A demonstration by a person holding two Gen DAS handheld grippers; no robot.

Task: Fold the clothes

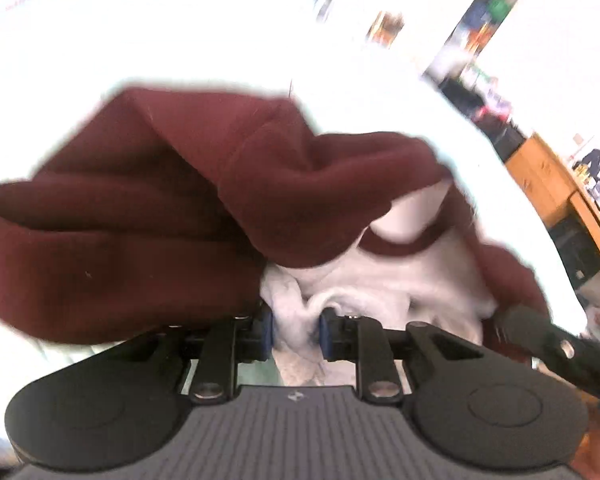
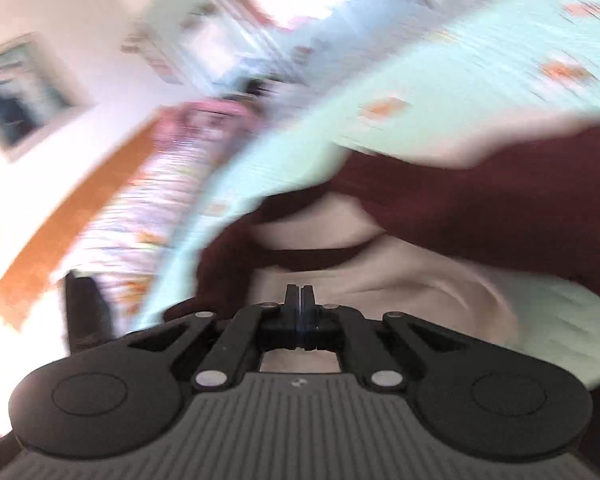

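One pale mint bed sheet [image 2: 440, 92], printed with small orange squares, forms the largest surface; it is overexposed to near white in the left wrist view and blurred in the right wrist view. On it lies one maroon garment [image 1: 140, 200] with a white fleece lining [image 1: 380, 280], bunched in thick folds and partly turned inside out, so that the lining and a maroon-edged neck opening [image 1: 396, 246] face the cameras. The same garment fills the right and centre of the right wrist view [image 2: 500, 208]. One orange wooden bed frame [image 1: 540, 168] borders the sheet. One framed picture [image 2: 20, 92] hangs on the wall, too blurred to read.

Two grippers are present. The left gripper [image 1: 296, 330] has its blue-padded fingers [image 1: 267, 330] pressed against a tuft of the white lining, with the maroon fold just to its left. The right gripper [image 2: 299, 300] has its jaws fully together, tips meeting over the pale lining; whether any cloth is pinched between them cannot be told. Its dark body also shows at the lower right edge of the left wrist view [image 1: 540, 336]. No containers are visible.
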